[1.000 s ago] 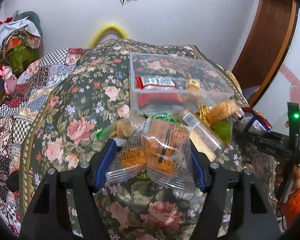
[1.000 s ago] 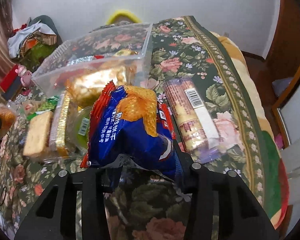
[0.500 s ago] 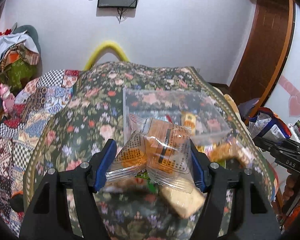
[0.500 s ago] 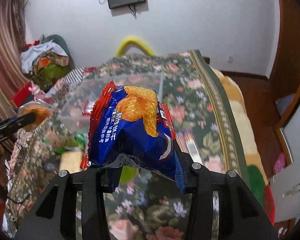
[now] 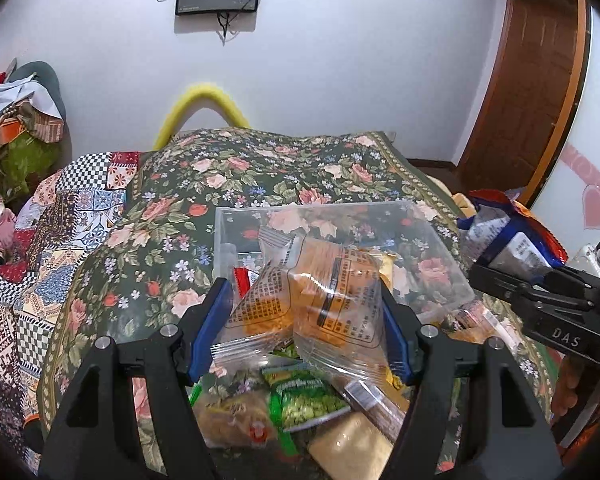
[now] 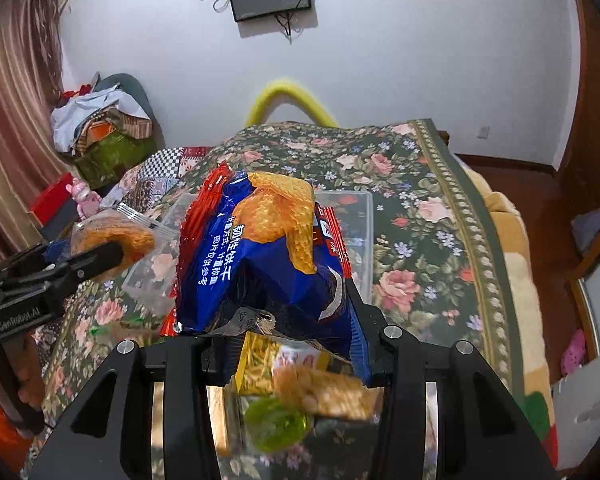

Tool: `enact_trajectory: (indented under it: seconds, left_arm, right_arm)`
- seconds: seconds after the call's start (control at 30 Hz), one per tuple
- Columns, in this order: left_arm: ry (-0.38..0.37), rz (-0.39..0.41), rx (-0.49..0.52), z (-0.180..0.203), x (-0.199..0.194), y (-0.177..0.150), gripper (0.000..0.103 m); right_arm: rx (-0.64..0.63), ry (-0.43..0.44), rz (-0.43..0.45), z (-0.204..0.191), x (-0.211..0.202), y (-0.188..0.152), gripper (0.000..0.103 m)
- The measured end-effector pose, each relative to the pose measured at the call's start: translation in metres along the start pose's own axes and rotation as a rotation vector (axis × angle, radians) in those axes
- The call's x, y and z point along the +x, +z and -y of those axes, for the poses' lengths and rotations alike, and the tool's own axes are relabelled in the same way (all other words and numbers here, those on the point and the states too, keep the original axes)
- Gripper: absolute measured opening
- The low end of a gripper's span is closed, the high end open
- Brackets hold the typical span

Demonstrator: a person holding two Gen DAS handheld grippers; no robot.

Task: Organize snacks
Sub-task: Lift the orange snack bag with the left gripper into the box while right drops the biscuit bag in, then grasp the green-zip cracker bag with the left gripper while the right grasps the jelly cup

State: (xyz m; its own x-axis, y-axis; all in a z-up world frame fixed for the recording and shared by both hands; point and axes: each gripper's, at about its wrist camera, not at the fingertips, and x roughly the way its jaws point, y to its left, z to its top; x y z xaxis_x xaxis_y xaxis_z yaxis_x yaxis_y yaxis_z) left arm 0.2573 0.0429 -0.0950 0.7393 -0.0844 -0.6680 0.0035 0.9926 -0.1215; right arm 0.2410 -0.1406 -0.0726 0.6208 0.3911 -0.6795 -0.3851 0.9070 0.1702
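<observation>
My left gripper (image 5: pixel 306 320) is shut on a clear packet of orange biscuits (image 5: pixel 312 296) and holds it in the air near the front of a clear plastic box (image 5: pixel 440 264) on the floral bedspread. My right gripper (image 6: pixel 288 332) is shut on a blue and red biscuit bag (image 6: pixel 268 252), also lifted above the box (image 6: pixel 362 232). The right gripper with its bag (image 5: pixel 508 240) shows at the right of the left wrist view. The left gripper with its packet (image 6: pixel 112 236) shows at the left of the right wrist view.
Loose snacks lie on the bedspread below the grippers: a green pea packet (image 5: pixel 308 400), pale biscuits (image 5: pixel 352 444), a yellow packet (image 6: pixel 260 360), a green jelly cup (image 6: pixel 276 424). A patchwork quilt (image 5: pixel 32 248) lies left. A wall and door stand beyond the bed.
Both grippers have risen from the snack pile with their packets. The box and the loose snacks now sit lower in both views.
</observation>
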Motion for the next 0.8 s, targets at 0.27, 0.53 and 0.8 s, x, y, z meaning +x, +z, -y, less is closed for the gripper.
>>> enact_trajectory:
  seconds: [0.27, 0.53, 0.8]
  left_arm:
    - [-0.001, -0.084, -0.01, -0.003, 0.045, 0.005, 0.068]
    - [0.001, -0.157, -0.008, -0.004, 0.074, 0.001, 0.069]
    - [0.018, -0.151, -0.032, -0.012, 0.071, 0.003, 0.071]
  right_arm:
    - [-0.017, -0.014, -0.078, -0.002, 0.039, 0.01, 0.04]
    - [-0.027, -0.005, -0.159, -0.001, 0.067, 0.012, 0.041]
    - [-0.011, -0.002, -0.186, -0.002, 0.069, 0.009, 0.051]
